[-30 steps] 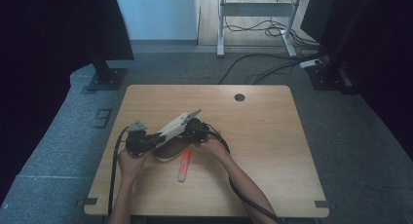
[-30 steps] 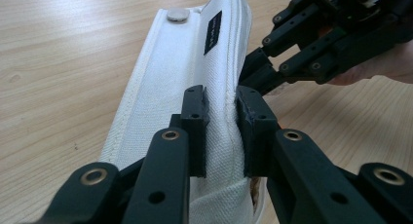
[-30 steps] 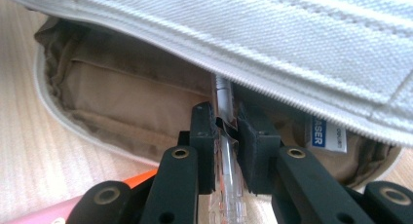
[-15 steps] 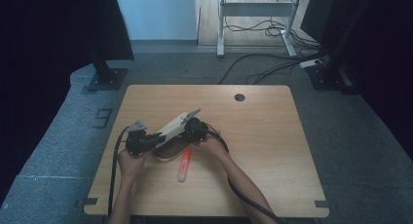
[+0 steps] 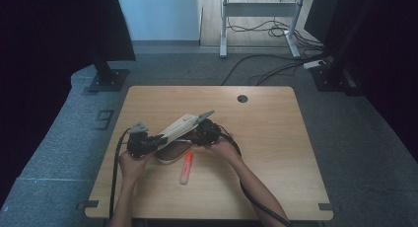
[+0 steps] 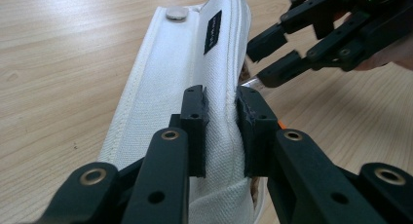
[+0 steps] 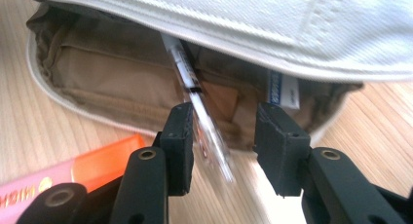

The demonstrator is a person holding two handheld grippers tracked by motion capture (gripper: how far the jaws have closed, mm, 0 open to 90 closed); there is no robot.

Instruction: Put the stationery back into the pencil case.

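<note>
Wooden table [image 5: 276, 138] is carrying a white pencil pouch [image 6: 185, 83] whose flap the left gripper [image 6: 221, 131] is clamping up, while the right gripper [image 7: 224, 146], jaws just opening, is letting a clear pen [image 7: 199, 107] slide into the pouch, an orange highlighter [image 5: 186, 168] waiting beside.

Looks like a lab/recording room: lone wooden desk [image 5: 276, 138] with cable grommet hole [image 5: 242, 98], grey carpet [image 5: 345, 138], black curtains [image 5: 44, 34], stand bases [image 5: 106, 81], power strip [image 5: 315, 65], loose cables [image 5: 256, 71].
</note>
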